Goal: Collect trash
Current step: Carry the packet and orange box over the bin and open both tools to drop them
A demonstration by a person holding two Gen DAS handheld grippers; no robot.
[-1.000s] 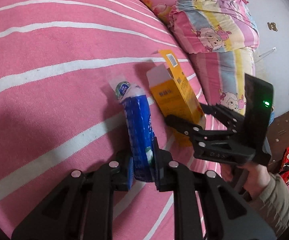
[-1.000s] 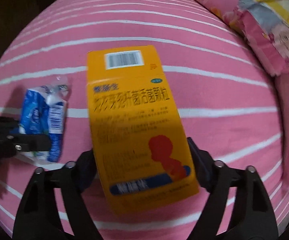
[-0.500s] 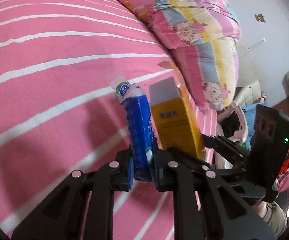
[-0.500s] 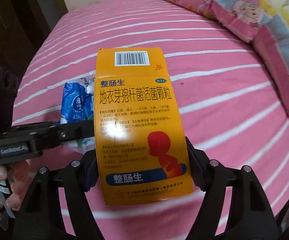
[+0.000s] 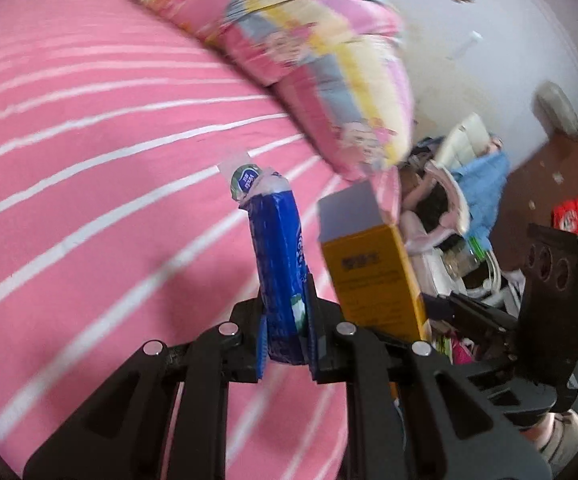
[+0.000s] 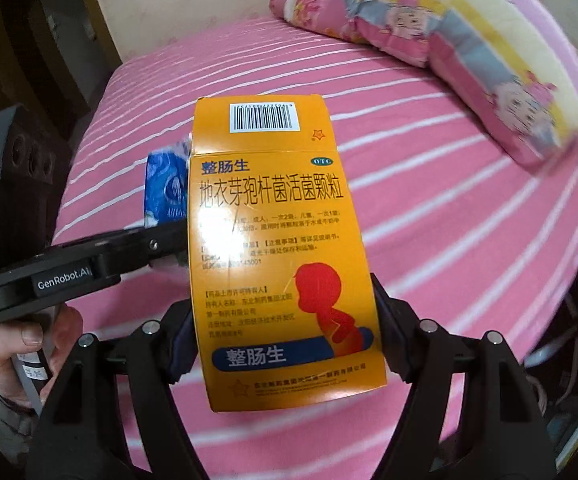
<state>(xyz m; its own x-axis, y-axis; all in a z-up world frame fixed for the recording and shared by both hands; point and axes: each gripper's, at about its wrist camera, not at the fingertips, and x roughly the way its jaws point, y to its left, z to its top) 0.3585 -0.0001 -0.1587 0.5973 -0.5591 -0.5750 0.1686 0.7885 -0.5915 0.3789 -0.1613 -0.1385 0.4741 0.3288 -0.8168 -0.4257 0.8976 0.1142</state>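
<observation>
The left tongs [image 5: 287, 332] point forward and somewhat downward over a bed with a pink sheet striped in thin white lines [image 5: 89, 184], their two black fingers pinched tight on the lower end of one crumpled blue plastic wrapper with a white twisted top and a small round label [image 5: 279, 264], which stands up clear of the sheet. The right tongs [image 6: 283, 340] tilt more steeply down, spread wide and clamped on the two sides of one flat orange cardboard medicine box printed with a barcode and a red figure [image 6: 277, 248], held above the bed. A bare hand [image 6: 17, 344] grips the left handle; only a sleeve edge shows at the right. The two pieces of trash sit just beside each other in the air. Two cartoon-print pillows [image 6: 469, 52] lie at the head of the bed, and one cluttered pile of clothes [image 5: 461, 208] lies beyond its edge.
</observation>
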